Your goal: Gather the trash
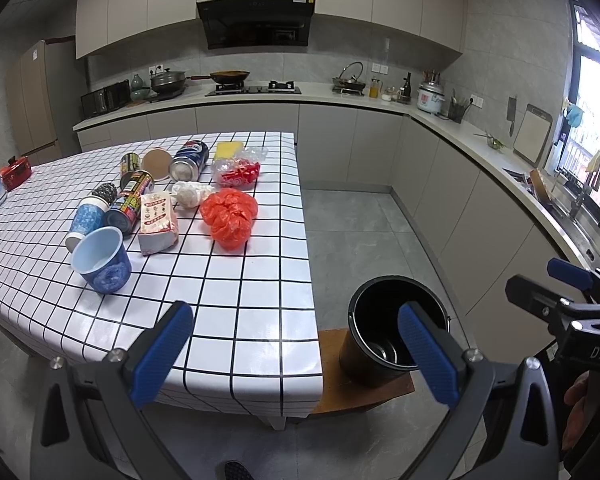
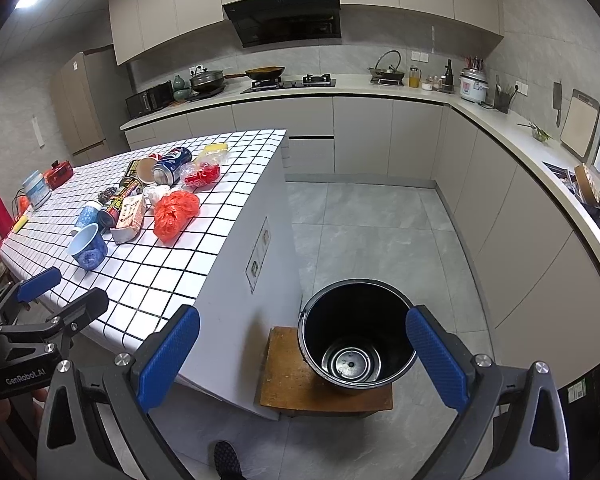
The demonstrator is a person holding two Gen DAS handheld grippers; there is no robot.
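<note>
Both the left gripper and right gripper hang wide and empty, so I'd start with the orange bag nearest the counter's right edge, above the black bucket.

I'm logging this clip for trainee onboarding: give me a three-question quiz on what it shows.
1. True or false: the black bin already holds trash.
2. The bin stands on: A) the tiled table B) a wooden stool C) the floor.
3. Which piece of trash lies nearest the table's right edge?

Key:
1. False. Only its bare metal bottom shows.
2. B.
3. The orange plastic bag. Both the left gripper and the right gripper are open and hold nothing.
</note>
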